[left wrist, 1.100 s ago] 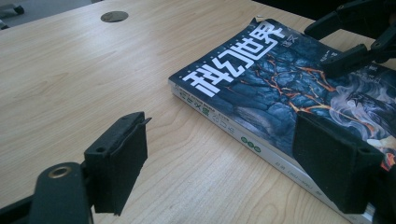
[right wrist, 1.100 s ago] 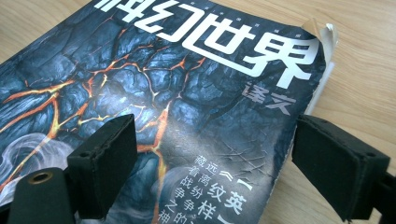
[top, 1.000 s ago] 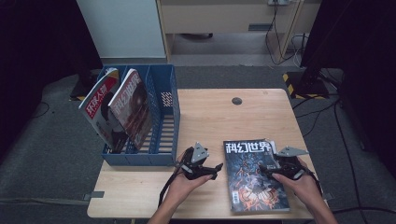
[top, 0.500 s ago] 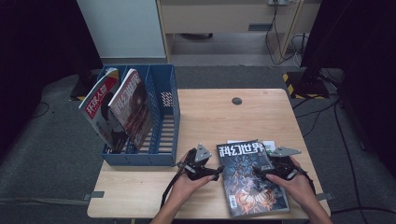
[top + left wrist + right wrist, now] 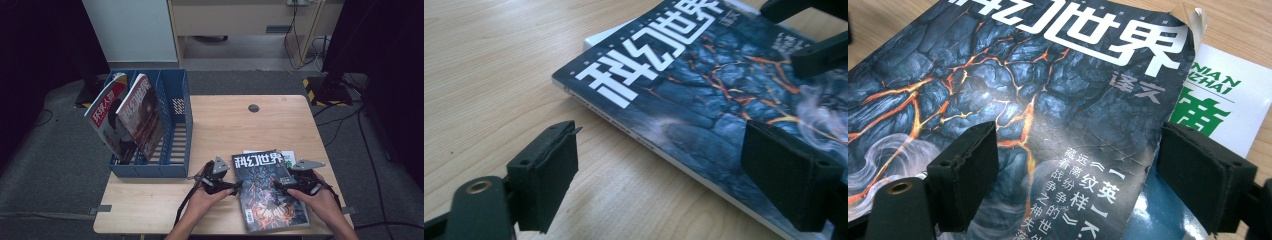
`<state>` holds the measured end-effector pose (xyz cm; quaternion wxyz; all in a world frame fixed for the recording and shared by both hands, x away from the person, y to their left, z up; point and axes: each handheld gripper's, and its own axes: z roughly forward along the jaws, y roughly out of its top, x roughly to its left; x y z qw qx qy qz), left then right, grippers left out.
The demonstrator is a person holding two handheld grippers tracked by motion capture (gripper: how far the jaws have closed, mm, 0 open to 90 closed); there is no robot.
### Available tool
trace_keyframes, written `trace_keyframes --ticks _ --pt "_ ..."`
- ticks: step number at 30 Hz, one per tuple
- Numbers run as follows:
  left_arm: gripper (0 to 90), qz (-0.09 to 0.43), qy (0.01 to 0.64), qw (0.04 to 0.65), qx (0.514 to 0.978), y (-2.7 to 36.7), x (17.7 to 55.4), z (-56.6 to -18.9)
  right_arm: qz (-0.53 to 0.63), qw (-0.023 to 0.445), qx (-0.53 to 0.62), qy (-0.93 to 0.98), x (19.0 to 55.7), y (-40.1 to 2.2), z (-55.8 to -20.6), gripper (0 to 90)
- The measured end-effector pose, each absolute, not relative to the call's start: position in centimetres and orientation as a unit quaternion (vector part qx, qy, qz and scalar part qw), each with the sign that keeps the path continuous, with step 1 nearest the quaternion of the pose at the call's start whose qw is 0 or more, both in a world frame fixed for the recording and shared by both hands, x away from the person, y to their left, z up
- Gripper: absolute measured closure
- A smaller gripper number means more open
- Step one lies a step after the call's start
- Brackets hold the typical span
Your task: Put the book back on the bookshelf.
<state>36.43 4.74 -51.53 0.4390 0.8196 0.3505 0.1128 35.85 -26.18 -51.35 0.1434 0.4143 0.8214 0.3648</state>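
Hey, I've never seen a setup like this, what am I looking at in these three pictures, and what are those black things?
A person sits at a wooden table holding a hand-held gripping tool in each hand, so there is no robot arm. The high view looks down from above the person. The other two pictures come from small cameras riding on each tool, looking along its two black jaws.

The left tool sits at the left edge of a dark magazine lying flat; the right tool is over its cover. Both stand open, and nothing is held yet. Under the magazine lies a white and green booklet. To the left stands a blue file rack with two magazines leaning in it.
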Motion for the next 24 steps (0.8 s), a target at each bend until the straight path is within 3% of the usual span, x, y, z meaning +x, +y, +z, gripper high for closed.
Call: trace_keyframes --ticks 24 --pt "12.4 0.028 0.369 0.439 0.819 3.6 36.9 -53.2 0.364 0.147 0.415 0.821 35.7 -25.8 -51.3 16.5"
